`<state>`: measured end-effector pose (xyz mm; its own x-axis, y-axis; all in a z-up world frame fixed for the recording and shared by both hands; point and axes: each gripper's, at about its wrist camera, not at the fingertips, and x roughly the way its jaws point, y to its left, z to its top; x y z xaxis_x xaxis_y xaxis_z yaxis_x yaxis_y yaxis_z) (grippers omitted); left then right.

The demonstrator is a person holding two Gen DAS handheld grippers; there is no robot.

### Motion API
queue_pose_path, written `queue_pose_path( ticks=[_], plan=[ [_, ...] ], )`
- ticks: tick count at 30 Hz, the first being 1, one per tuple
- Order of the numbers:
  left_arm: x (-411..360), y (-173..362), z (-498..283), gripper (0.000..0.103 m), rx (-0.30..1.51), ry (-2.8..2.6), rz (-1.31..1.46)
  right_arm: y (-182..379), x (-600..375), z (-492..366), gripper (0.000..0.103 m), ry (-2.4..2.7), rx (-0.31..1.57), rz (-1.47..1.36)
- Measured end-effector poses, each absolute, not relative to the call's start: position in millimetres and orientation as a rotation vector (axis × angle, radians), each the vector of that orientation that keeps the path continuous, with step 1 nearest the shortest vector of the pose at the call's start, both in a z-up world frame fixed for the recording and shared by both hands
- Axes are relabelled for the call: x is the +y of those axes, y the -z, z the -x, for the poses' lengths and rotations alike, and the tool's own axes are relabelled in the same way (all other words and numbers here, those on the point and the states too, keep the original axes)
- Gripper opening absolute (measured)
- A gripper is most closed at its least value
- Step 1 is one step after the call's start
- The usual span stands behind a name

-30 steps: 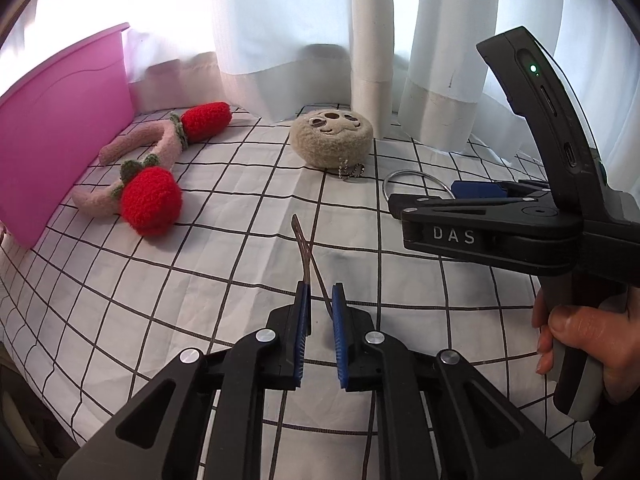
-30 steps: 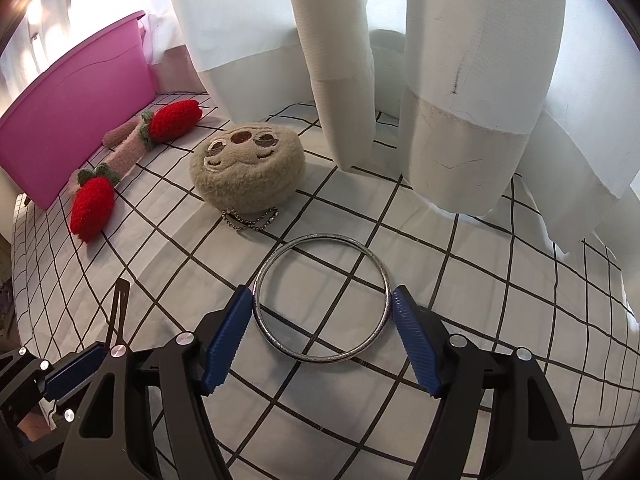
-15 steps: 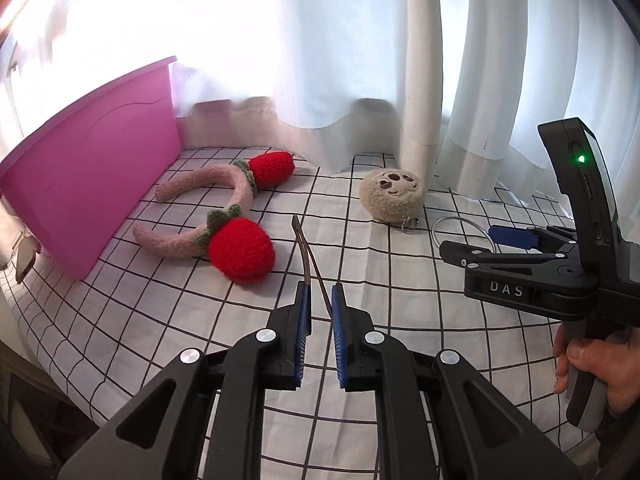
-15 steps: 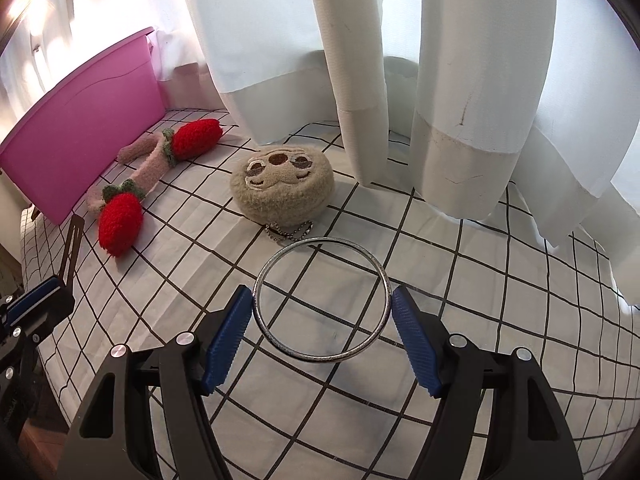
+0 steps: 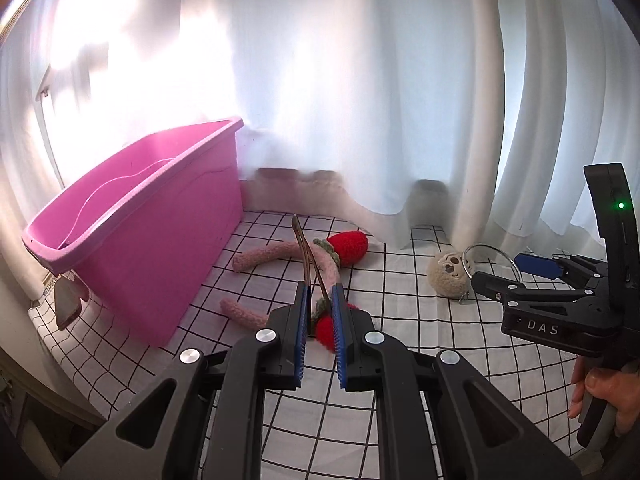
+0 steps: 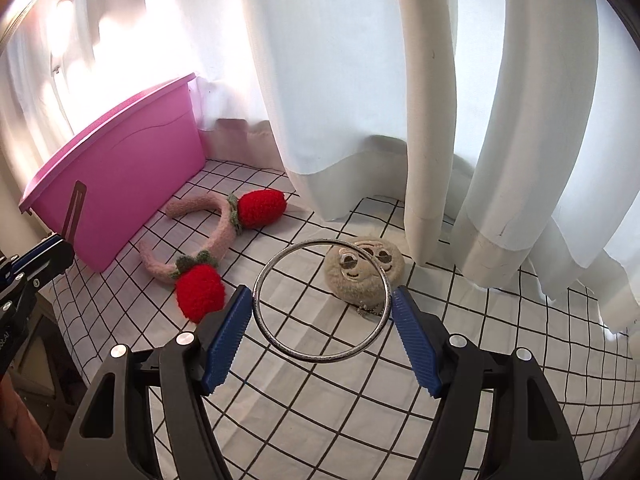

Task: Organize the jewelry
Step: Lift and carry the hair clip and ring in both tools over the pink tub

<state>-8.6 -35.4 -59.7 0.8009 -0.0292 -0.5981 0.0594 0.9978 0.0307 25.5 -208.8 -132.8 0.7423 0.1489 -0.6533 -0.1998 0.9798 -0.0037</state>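
My left gripper (image 5: 319,302) is shut on a thin brown hair clip (image 5: 305,254) and holds it in the air above the table; the clip also shows in the right wrist view (image 6: 74,208). My right gripper (image 6: 322,316) is shut on a silver bangle (image 6: 321,301), held by its two sides above the cloth; the bangle also shows in the left wrist view (image 5: 490,258). A pink bin (image 5: 136,236) stands at the left, open at the top. A pink headband with two red strawberries (image 6: 208,236) and a beige plush keychain (image 6: 366,270) lie on the checked cloth.
White curtains (image 6: 400,100) hang along the back edge of the table. The checked tablecloth (image 6: 320,392) covers the table. A dark phone-like object (image 5: 68,308) lies by the bin's left corner. The table's left edge drops off beside the bin.
Both grippers have risen and pulled back from the table with their items. The bangle has left the cloth. The pink bin's open top has come into view.
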Motion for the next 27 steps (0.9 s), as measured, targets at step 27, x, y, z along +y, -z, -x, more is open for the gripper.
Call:
queue_pose_path(
  ticks=[27],
  plan=[
    [170.7, -42.9, -58.4, 0.013, 0.488, -0.083, 0.024, 7.2, 12.2, -89.7, 0.069, -0.388, 0.482, 0.160]
  ],
)
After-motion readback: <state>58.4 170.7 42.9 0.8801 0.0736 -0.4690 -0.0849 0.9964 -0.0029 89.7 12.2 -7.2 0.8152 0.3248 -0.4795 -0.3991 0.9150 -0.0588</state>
